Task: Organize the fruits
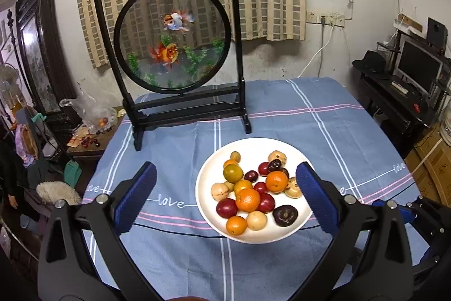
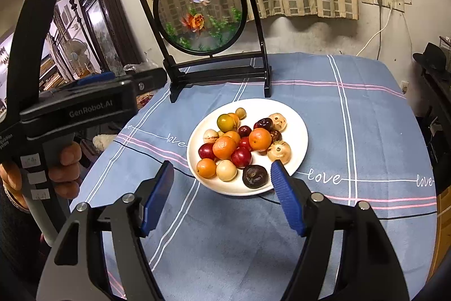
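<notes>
Blue-padded and spread wide, the left gripper [image 1: 225, 196] hangs low in its own view with nothing between its fingers, tilted down toward the table as if sizing up a pick. At far left of the right wrist view, a hand [image 2: 63, 165] wraps its handle. Centre frame now: the white plate [image 2: 298, 120] on the blue checked tablecloth [image 2: 352, 131], fruits [image 2: 239, 143] heaped together, oranges, red plums, pale round ones, one dark fruit [image 2: 255, 176] nearest the front rim. Behind stands the goldfish screen [image 2: 201, 10]. The right gripper [image 2: 222, 188] is parted too, empty, aimed at that front edge, probably because the nearest fruit is easiest to take.
</notes>
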`<state>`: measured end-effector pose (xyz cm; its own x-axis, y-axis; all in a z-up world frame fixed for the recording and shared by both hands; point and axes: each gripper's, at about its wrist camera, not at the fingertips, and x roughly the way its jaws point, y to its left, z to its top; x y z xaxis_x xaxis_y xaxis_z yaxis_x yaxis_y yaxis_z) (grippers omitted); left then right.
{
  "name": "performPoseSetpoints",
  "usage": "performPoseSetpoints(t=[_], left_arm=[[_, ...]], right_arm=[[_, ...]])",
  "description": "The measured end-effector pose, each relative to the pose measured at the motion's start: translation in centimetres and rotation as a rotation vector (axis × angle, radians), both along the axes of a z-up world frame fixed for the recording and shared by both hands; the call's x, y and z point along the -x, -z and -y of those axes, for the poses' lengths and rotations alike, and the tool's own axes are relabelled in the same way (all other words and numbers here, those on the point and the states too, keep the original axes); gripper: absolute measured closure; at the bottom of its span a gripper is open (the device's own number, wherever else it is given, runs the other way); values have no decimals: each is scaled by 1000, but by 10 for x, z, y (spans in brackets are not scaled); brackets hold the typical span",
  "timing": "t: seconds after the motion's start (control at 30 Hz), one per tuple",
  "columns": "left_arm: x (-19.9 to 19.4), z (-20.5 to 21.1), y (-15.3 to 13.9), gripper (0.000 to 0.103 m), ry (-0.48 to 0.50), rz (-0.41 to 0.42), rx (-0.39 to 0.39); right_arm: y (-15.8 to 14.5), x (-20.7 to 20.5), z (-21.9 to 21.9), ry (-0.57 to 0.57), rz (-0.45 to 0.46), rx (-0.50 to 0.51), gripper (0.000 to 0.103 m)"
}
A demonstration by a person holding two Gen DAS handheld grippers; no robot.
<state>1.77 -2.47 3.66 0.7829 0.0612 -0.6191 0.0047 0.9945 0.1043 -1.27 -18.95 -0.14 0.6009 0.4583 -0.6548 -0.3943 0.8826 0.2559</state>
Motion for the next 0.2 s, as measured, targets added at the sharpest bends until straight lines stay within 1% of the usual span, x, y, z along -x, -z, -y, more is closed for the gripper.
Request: performPoseSetpoints(t=[0.13,0.2], left_arm=[[-3,-5,-1,2,-11,-8,37],[-4,-7,0,2,-16,-9,43]], right_arm=[[1,-1,2,11,-3,-4,31],[1,-2,3,15,-3,-2,31]])
